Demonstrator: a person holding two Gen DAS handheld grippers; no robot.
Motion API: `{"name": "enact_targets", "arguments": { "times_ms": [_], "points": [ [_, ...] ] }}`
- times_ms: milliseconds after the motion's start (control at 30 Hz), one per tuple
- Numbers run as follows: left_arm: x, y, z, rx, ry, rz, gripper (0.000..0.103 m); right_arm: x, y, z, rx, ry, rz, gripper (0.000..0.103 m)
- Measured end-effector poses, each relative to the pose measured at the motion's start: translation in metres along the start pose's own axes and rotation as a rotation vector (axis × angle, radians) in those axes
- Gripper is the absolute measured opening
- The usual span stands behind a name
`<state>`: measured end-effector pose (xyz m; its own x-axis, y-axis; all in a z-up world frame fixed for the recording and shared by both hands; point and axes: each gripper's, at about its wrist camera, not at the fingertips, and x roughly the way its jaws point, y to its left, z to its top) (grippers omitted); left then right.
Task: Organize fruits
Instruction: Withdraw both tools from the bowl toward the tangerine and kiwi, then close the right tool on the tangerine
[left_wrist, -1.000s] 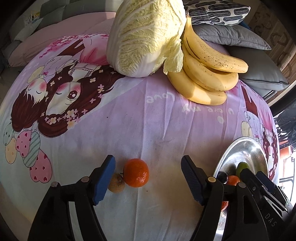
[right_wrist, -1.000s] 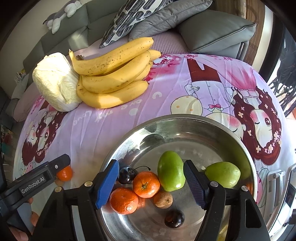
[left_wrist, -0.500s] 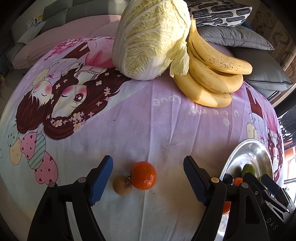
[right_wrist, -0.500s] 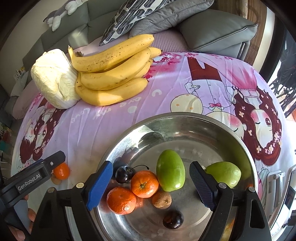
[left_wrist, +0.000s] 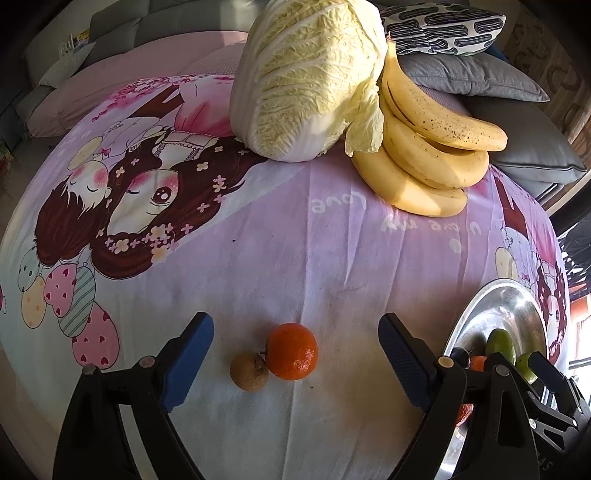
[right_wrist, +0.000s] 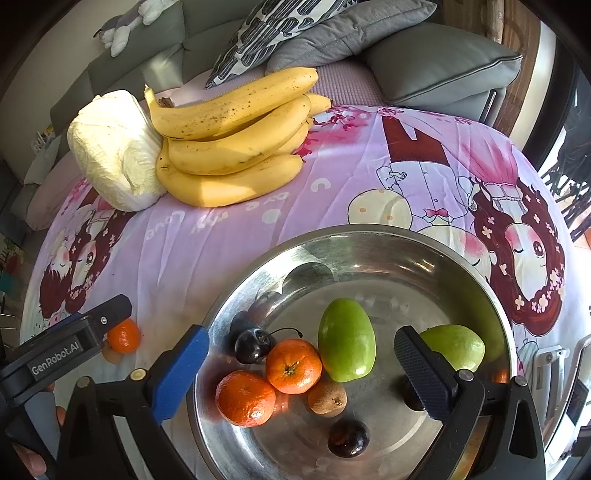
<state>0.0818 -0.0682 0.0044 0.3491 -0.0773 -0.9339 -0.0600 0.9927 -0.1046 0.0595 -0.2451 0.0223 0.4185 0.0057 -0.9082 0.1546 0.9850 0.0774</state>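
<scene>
Cabbage (left_wrist: 306, 74) and bananas (left_wrist: 428, 147) far ahead of both claws, bowl (right_wrist: 369, 243) of fruit under right claw (right_wrist: 299, 363), tangerine (left_wrist: 291, 351) and longan (left_wrist: 249, 371) between left claw (left_wrist: 295, 363) jaws, untouched, both claws just widened, gripping nothing.
</scene>
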Motion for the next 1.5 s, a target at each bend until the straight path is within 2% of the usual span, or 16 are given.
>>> {"name": "enact_targets", "arguments": {
  "times_ms": [67, 100, 267, 433, 933, 1233, 1400, 1500],
  "points": [
    [0.0, 0.0, 0.0, -0.001, 0.002, 0.005, 0.091, 0.0, 0.001, 0.0, -0.003, 0.0, 0.0, 0.102],
    [0.0, 0.002, 0.0, 0.022, 0.016, 0.04, 0.091, 0.0, 0.002, 0.0, -0.005, 0.001, 0.0, 0.102],
    [-0.002, 0.012, 0.005, -0.009, 0.019, 0.037, 0.091, -0.001, 0.009, 0.001, -0.014, 0.002, 0.006, 0.102],
    [-0.001, 0.031, 0.01, -0.078, 0.049, -0.004, 0.091, -0.001, 0.025, 0.002, -0.048, 0.005, 0.022, 0.102],
    [0.002, 0.082, 0.015, -0.189, 0.073, -0.032, 0.091, -0.002, 0.08, 0.002, -0.133, -0.005, 0.096, 0.102],
    [0.0, 0.096, 0.015, -0.245, 0.086, -0.079, 0.091, -0.001, 0.101, 0.003, -0.167, -0.008, 0.12, 0.102],
    [0.002, 0.097, 0.015, -0.238, 0.092, -0.058, 0.091, 0.003, 0.109, 0.002, -0.183, -0.004, 0.132, 0.102],
    [0.012, 0.097, 0.016, -0.238, 0.119, -0.074, 0.091, 0.008, 0.114, 0.002, -0.193, 0.002, 0.147, 0.102]
  ]
}}
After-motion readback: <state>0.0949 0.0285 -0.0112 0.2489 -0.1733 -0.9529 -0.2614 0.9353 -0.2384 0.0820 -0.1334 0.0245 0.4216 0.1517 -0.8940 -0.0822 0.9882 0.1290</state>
